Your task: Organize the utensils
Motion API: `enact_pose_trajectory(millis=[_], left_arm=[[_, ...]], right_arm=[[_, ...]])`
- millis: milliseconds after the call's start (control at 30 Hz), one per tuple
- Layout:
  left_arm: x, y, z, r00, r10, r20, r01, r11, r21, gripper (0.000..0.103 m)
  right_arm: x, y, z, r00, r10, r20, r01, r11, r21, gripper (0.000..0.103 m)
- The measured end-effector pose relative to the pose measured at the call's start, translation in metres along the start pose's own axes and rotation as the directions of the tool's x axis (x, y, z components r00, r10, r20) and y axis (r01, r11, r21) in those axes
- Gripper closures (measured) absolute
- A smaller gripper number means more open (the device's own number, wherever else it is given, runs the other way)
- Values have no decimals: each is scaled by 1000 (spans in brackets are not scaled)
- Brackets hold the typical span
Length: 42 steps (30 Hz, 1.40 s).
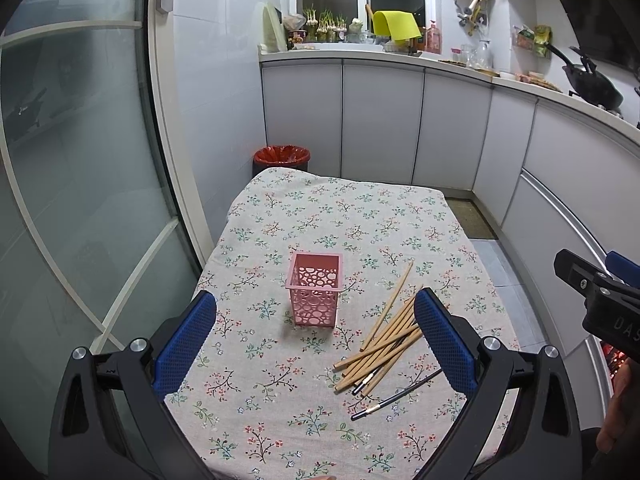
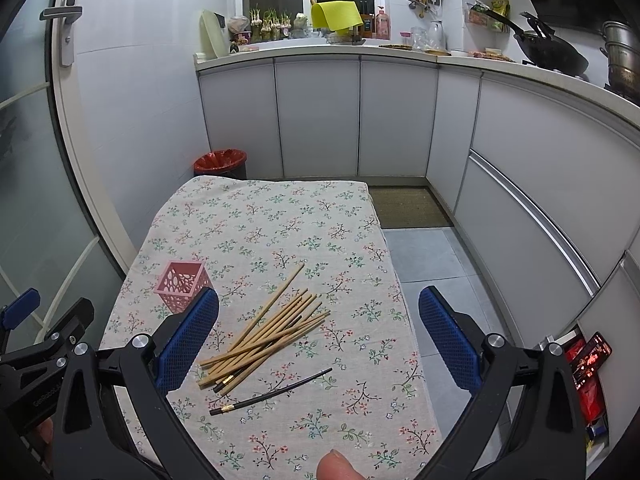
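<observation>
A pink perforated holder stands upright and empty on the floral tablecloth; it also shows in the right wrist view. A loose pile of wooden chopsticks lies to its right, also seen in the right wrist view. A black chopstick lies apart, nearer me, and another sits under the pile. My left gripper is open and empty above the near table. My right gripper is open and empty, over the pile's right side.
A red-lined bin stands beyond the table's far left corner. White cabinets run behind and to the right. A glass door is on the left. A mat lies on the floor.
</observation>
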State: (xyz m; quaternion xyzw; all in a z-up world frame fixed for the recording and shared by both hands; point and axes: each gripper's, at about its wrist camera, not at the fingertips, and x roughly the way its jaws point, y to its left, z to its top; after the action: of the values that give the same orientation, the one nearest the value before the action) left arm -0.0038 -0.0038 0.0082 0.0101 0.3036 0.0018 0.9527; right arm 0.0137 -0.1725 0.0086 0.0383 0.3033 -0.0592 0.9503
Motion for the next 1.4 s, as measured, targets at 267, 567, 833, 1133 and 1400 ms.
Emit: enact_pose_trajectory(millis=[267,567,833,1133,1400], left_arm=[[-1,0,0,1000,0,5,0,1000,1,7],[-2,0,2,1000,4,6,-4,1000,1,7],[-2,2,3,1000,5,13,-5,1000,0,7],[-3,3,4,1000,6,17,-6,1000,0,7],[-2,0,4,1000,3,24,-3,1000,8,7]], right_arm=[[-1,1,0,1000,4,-2,-4,1000,1,7],[0,0,1,1000,5,-6,-5,1000,2,7],[1,0,0,1000,4,-3,-4,1000,4,7],[2,0,-1,1000,4,-5,-4,1000,1,7],[7,0,-1,1000,-4,-14,4,1000,8,7]])
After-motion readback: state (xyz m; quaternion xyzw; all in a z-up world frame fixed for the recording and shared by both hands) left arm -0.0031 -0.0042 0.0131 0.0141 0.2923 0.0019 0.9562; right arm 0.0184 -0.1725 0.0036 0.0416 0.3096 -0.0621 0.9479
